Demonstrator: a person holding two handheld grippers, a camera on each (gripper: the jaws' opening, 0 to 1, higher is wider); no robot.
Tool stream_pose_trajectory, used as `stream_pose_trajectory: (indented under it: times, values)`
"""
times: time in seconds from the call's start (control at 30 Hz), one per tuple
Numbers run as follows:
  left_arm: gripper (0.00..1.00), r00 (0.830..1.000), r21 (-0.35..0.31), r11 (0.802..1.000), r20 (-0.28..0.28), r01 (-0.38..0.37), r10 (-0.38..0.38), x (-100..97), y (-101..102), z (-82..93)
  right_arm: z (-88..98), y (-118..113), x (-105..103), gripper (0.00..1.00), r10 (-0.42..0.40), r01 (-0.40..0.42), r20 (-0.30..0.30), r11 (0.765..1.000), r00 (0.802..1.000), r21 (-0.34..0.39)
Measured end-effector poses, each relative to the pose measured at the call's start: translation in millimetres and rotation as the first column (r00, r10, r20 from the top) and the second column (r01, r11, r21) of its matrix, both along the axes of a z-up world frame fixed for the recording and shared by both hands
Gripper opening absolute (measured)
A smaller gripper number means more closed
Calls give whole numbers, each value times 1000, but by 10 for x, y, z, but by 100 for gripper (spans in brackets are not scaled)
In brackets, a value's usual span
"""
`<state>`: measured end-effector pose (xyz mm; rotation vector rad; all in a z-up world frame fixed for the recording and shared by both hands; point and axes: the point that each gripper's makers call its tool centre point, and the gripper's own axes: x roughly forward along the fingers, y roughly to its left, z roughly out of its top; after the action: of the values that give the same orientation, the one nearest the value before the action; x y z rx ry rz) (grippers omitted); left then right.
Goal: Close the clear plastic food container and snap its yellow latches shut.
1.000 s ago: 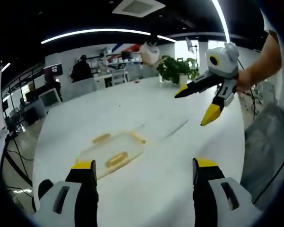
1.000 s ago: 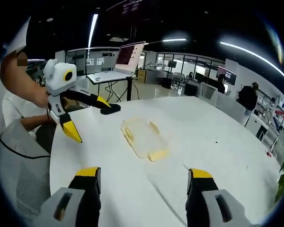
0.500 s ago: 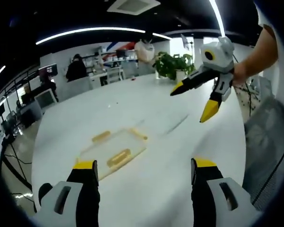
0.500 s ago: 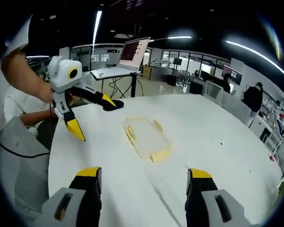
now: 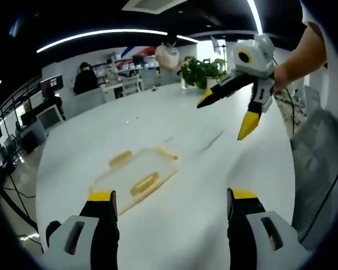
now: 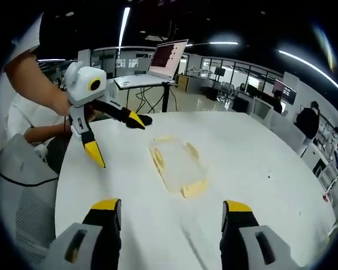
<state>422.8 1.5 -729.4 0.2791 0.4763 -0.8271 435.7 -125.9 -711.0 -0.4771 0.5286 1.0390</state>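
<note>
A clear plastic food container [image 5: 134,179] lies flat on a large white desk [image 5: 174,129], well in from every edge, with its lid down on it. Yellow latches [image 5: 144,184] show along its sides: in the left gripper view one sits on the side facing the camera, another [image 5: 120,158] on the far side and a third at the end nearest the middle of the desk. In the right gripper view the same container [image 6: 176,164] lies a little beyond that view's own jaws, with a yellow latch [image 6: 194,188] at its near end. Whether the latches are snapped down cannot be told at this size.

The left gripper [image 5: 172,197] hovers above the desk's near edge, its two yellow-tipped jaws spread wide and holding nothing; the container lies just ahead of its left jaw. The right gripper [image 6: 172,207] is likewise spread apart and empty, above the near part of the desk.

Each gripper also appears in the other's view. The right gripper [image 5: 228,115] hangs in the air over the far right part of the desk, held by a hand [image 5: 281,79], jaws apart. The left gripper [image 6: 118,140] hangs over the left edge of the desk, also parted.

A potted plant [image 5: 201,70] stands at the far edge of the desk. Beyond the desk an open laptop [image 6: 158,64] sits on a stand.
</note>
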Motion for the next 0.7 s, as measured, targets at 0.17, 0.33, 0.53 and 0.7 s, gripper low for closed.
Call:
stream_pose_trajectory:
  times: [0.17,0.33,0.53,0.7]
  values:
    - [78,1000,3,1000,-1,7,-7,27,13,-2,14,15,106,72,12,-12,14,1000,1000,-12]
    - [77,1000,32,999,-3,29,-29,36,57,-53,-1,45,165,72,34,-33,16,999,999,-30]
    - [77,999,61,997,-5,44,-44,77,146,-88,-49,59,217,72,68,-67,14,996,998,-67]
    - [76,998,89,994,-12,63,-63,124,215,-114,-71,76,240,73,103,-101,18,991,995,-90]
